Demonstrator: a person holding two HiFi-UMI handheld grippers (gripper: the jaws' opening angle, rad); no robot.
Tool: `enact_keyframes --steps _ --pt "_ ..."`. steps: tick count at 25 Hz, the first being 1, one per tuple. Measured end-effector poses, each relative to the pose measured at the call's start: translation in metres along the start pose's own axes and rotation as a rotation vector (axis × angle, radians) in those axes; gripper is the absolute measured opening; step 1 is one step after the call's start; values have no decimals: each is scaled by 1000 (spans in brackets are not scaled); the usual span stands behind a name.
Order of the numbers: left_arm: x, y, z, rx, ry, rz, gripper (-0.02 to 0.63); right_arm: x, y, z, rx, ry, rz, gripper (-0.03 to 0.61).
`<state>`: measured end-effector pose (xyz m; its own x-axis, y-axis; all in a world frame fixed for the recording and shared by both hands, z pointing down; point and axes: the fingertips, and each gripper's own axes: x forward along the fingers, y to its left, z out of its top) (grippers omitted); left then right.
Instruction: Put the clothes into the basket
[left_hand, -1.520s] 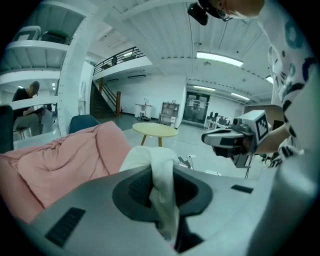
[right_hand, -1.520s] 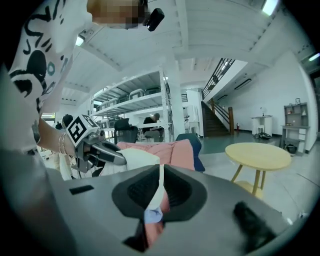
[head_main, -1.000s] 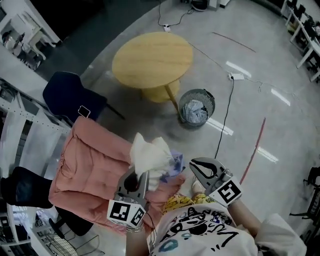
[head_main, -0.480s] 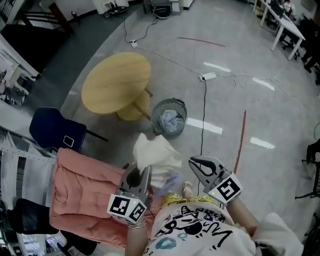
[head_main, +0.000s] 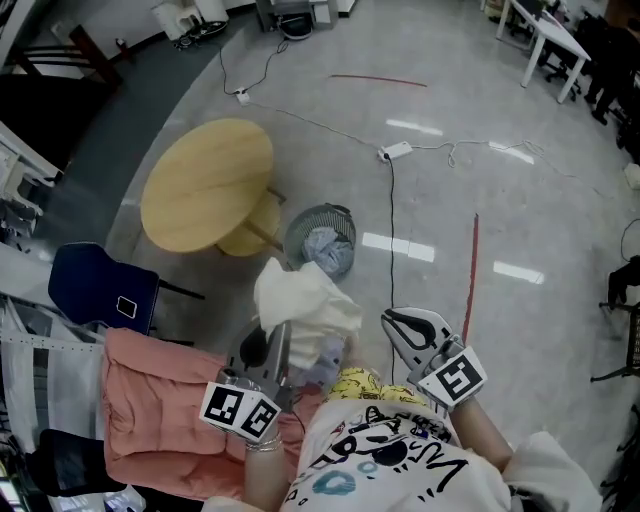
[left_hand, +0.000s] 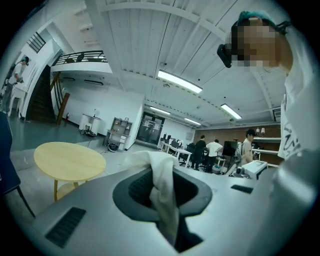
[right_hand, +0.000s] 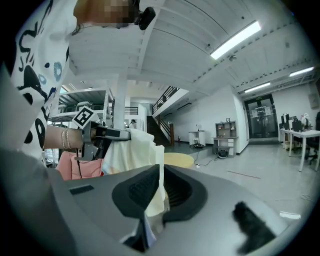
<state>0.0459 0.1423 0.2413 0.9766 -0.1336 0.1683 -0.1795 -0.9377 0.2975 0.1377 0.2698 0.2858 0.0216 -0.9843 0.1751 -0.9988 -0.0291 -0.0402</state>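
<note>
A person in a printed white shirt (head_main: 390, 460), at the bottom centre of the head view, holds a cream garment (head_main: 305, 305) just short of a wire basket (head_main: 350, 225). The left gripper (head_main: 276, 348), low and left of centre, is clamped on a fold of the cloth, which bunches up over its jaws. The right gripper (head_main: 392, 322), just right of the bundle, has its jaws closed on another edge of the same cloth, with a strip of it running down between the pads in the right gripper view. The garment hangs off the floor (head_main: 540, 200), held between the two. A pink quilted item (head_main: 160, 400) lies at the lower left beside them. The basket stands directly up the frame from the bundle, its near rim just past the cloth's top edge, with pale clothes (head_main: 322, 245) already inside. It lies ahead of and below both grippers, a little nearer the left one. The drop therefore looks to call for a short carry forward and down before either grip lets go. Beyond, at upper left, stand a round yellow table (head_main: 205, 180) and a dark blue chair (head_main: 100, 285). A black cable (head_main: 391, 215) and white power strip (head_main: 397, 152) trail across the upper centre, and a red line (head_main: 470, 265) marks the floor at right.
</note>
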Motion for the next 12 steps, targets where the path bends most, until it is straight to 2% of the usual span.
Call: enact_keyframes --steps 7,12 --pt "74 23 48 -15 -73 -103 63 48 -60 -2 3 46 -51 31" --pt "119 40 93 -9 -109 -183 63 99 -95 16 -12 45 -46 31"
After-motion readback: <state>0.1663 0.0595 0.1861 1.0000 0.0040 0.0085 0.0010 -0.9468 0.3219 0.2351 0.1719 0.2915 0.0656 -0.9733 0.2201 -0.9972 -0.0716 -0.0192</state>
